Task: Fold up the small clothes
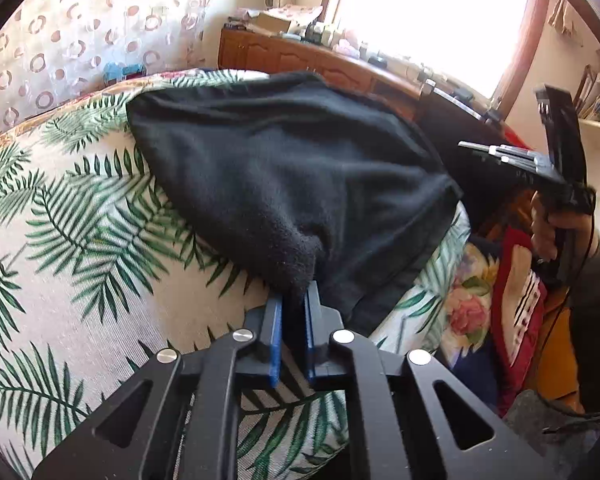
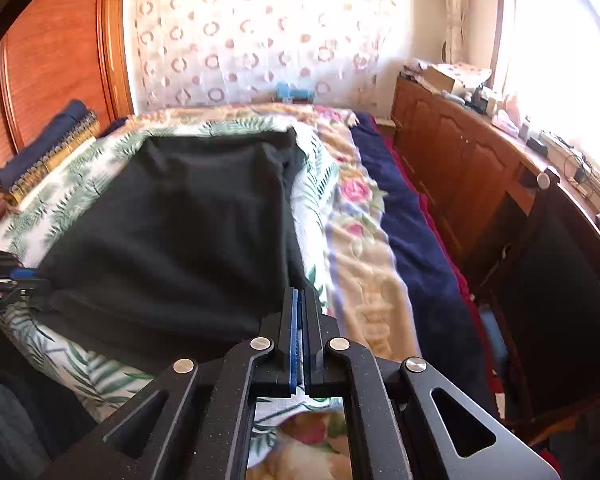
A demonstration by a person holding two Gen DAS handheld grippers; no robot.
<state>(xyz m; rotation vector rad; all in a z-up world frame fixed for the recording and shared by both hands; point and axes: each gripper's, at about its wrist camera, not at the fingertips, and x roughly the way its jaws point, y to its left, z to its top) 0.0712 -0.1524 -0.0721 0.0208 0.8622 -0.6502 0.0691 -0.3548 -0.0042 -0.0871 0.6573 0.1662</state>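
Note:
A black garment (image 1: 284, 168) lies on the palm-leaf bedspread (image 1: 72, 216). My left gripper (image 1: 294, 300) is shut on its near corner, the cloth bunched between the blue pads. The right gripper's body (image 1: 556, 168) shows at the right edge of the left wrist view, held in a hand. In the right wrist view the black garment (image 2: 180, 232) spreads flat over the bed. My right gripper (image 2: 300, 300) has its jaws shut at the garment's near right edge; I cannot tell whether cloth is pinched. The left gripper (image 2: 4, 280) is at the far left, on the garment's other corner.
A floral blanket (image 2: 360, 240) and a navy blanket (image 2: 420, 248) lie on the right of the bed. A wooden cabinet (image 2: 460, 152) with clutter stands under the bright window. Folded cloths (image 2: 48, 148) are stacked by the wooden headboard (image 2: 56, 48). A patterned curtain (image 2: 260, 40) hangs behind.

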